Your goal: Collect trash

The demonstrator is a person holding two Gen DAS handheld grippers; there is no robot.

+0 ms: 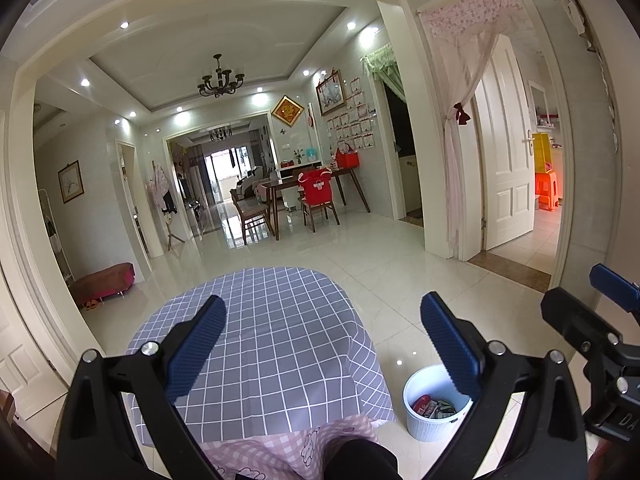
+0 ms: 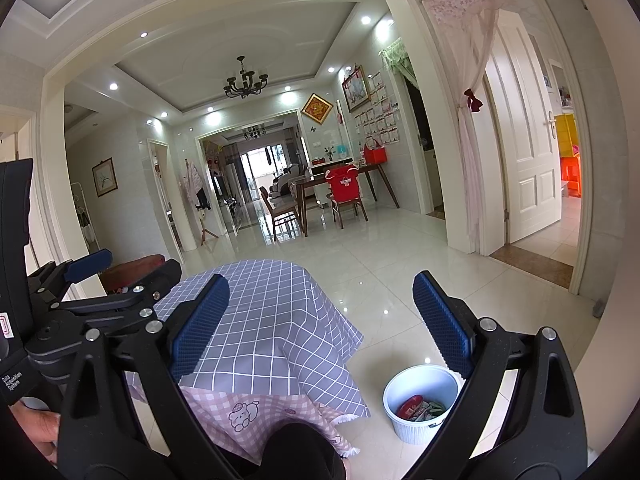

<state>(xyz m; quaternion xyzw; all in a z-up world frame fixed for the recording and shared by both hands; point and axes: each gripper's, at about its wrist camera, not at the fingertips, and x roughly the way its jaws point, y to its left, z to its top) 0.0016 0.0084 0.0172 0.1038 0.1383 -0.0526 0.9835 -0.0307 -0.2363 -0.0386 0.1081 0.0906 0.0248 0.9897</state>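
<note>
Left wrist view: a small table under a grey checked cloth [image 1: 276, 344] fills the centre, its top bare, with a pink checked cloth [image 1: 280, 448] hanging below at 6 o'clock. Around it runs a glossy white tile floor [image 1: 384, 256]. The left gripper [image 1: 322, 344] hangs above the cloth with its jaws spread wide and nothing between them. At 4 o'clock a white bin [image 1: 430, 420] stands on the floor just beside the table, partly hidden by the right finger; a red wrapper [image 1: 422, 404] and other packets lie inside. The right gripper [image 1: 600, 320] shows at 3 o'clock. Far off at 12 o'clock stand a dining table [image 1: 316, 178] with chairs and a chandelier [image 1: 219, 80]; a white door [image 1: 506, 148] is open at 2 o'clock, and a red bench [image 1: 106, 280] sits at 9 o'clock.

Right wrist view: the grey cloth [image 2: 264, 320] lies at 7 o'clock, the pink cloth [image 2: 256, 416] under it. The right gripper [image 2: 322, 320] has its jaws spread too, holding nothing. The bin [image 2: 420, 428] stands at 5 o'clock, clear of the cloth, its right rim behind a finger, with the wrapper [image 2: 408, 404] inside. The left gripper [image 2: 104, 280] crosses at 9 o'clock, a hand [image 2: 36, 432] below it.
</note>
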